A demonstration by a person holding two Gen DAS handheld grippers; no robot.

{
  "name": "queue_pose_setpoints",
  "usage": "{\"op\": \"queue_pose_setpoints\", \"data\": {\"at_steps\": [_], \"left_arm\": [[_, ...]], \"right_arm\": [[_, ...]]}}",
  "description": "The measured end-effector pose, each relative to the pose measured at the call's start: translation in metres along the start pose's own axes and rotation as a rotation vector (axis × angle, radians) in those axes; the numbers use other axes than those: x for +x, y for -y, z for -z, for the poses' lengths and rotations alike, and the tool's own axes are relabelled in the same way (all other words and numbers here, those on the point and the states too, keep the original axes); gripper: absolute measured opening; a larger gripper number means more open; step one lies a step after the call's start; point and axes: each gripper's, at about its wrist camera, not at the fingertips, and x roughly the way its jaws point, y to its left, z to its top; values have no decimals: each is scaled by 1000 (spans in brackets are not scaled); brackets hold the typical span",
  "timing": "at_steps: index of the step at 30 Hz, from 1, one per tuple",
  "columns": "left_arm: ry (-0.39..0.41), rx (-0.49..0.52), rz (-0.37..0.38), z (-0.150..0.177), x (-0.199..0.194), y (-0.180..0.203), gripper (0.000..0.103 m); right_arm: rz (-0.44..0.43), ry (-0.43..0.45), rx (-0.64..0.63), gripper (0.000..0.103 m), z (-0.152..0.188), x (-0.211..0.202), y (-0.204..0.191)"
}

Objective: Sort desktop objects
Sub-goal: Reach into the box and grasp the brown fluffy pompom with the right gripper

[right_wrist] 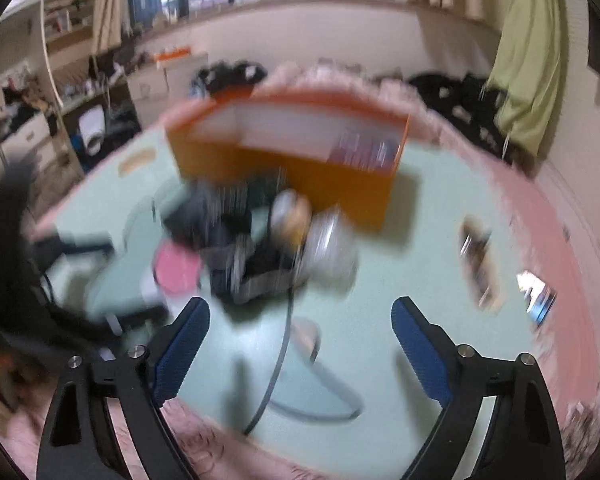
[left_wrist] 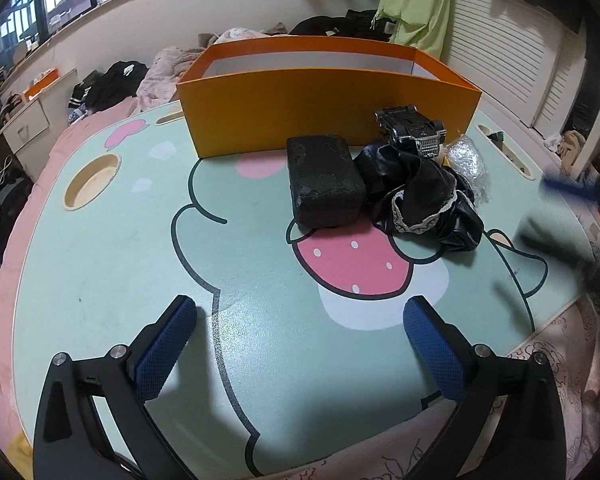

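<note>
Left wrist view, nearest first: the left claw [left_wrist: 300,320] hangs over the mint-green counter [left_wrist: 100,264] with its blue pads [left_wrist: 162,354] spread wide and nothing between them. Beyond it, taking the orange box [left_wrist: 324,112] as the landmark, a black textured case [left_wrist: 324,180] lies flat just in front of the box's near wall, apart from it. Touching the case's right side is a crumpled black cloth with lace trim [left_wrist: 424,200]. Behind the cloth, close against the box's front wall, sits a small silver toy car [left_wrist: 412,128], and right of the car a crinkled clear wrapper [left_wrist: 466,160]. The box stands upright and open-topped at the counter's far edge, its white inside showing. Past the box lie piles of dark clothing [left_wrist: 112,80] on a pink bed. At the far right edge a blurred dark shape with a blue part is in view; what it is I cannot tell.

Right wrist view is heavily smeared. The right claw [right_wrist: 300,322] is also open, pads [right_wrist: 182,350] wide and empty, above the counter. The heap of dark things [right_wrist: 236,248] lies in front of the orange box [right_wrist: 300,168], with a yellowish round thing [right_wrist: 292,216] beside it, too blurred to name.
</note>
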Motion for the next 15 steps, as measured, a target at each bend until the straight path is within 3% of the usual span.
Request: {"op": "queue_pose_setpoints", "data": {"at_steps": [2,4,8,10,12,15], "left_arm": [[1,0,0,0,0,0,103],[1,0,0,0,0,0,103],[1,0,1,0,-1,0,103],[1,0,1,0,-1,0,103],[2,-1,2,-1,-1,-1,103],[3,-2,3,-1,-2,-1,103]], "right_arm": [[-36,27,35,90,-35,-11,11],[-120,-11,101,80,-75,-7,22],[-203,-194,196,73,-136,50,21],[-209,-297,184,64,-150,93,6],[-156,-372,187,57,-150,129,-6],[-137,-464,223,57,-140,169,-12]]}}
